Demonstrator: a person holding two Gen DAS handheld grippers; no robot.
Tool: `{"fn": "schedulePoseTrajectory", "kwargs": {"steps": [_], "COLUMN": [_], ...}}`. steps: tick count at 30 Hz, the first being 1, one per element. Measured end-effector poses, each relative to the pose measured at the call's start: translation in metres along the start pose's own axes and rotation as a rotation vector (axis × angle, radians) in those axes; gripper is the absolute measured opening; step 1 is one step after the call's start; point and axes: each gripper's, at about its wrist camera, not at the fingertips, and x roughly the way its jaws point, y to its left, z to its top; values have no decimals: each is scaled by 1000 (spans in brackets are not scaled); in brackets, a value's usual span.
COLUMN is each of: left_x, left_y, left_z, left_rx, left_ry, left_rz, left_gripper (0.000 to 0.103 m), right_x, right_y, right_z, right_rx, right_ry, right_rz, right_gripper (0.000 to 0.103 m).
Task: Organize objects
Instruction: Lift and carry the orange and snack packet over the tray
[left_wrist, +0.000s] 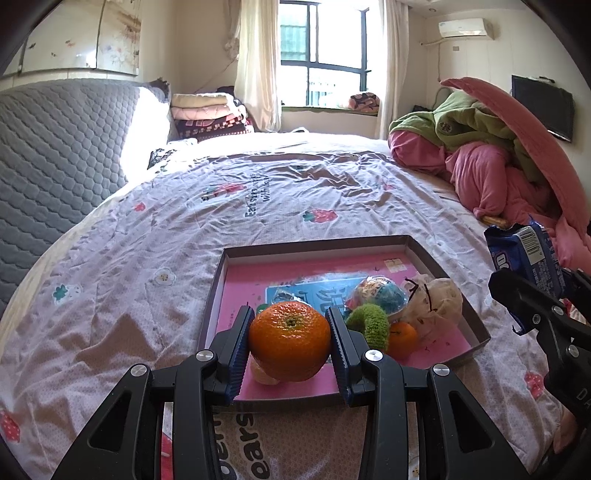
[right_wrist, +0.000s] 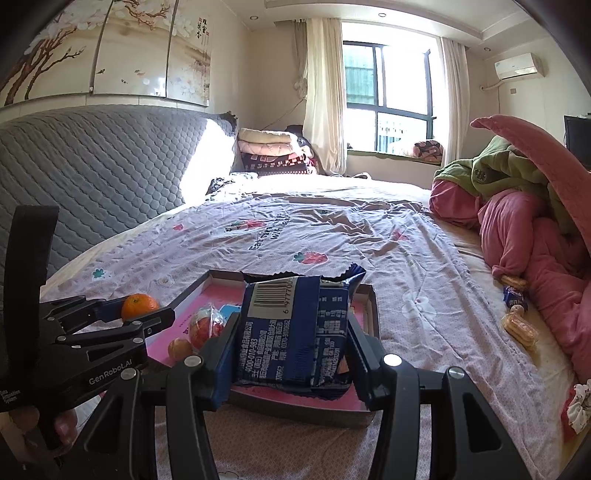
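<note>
Above the tray (left_wrist: 476, 317), left gripper (left_wrist: 290, 339) jaws clamp an orange (left_wrist: 290, 341); right gripper (right_wrist: 291, 347) jaws clamp a blue packet (right_wrist: 295, 332).

**Both grippers loaded, held low and side by side**

The left gripper (left_wrist: 290, 341) was clamped on a round orange tangerine (left_wrist: 290, 341), its blue ribbed pads (left_wrist: 240, 350) pressing the fruit from either side. The right gripper (right_wrist: 291, 339) was closed on a dark blue crinkled snack packet (right_wrist: 291, 332), held upright between its black fingers (right_wrist: 360, 354). The two tools sat close together, the left one just to the left of the right. Part of the person's hand (right_wrist: 64, 424) gripped the left handle.
</note>
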Motion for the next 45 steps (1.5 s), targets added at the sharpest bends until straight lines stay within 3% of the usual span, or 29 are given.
{"fn": "schedulePoseTrajectory", "kwargs": {"steps": [25, 45], "left_x": [30, 54], "left_y": [11, -1], "left_z": [21, 1], "left_rx": [-11, 24], "left_ry": [-4, 27], "left_rz": [9, -6], "left_gripper": [40, 40], "right_x": [29, 65], "right_y": [-21, -28], "right_z": [31, 7], "right_rx": [15, 19], "right_ry": [-6, 88], "right_rz": [-19, -34], "right_gripper": [52, 52]}}
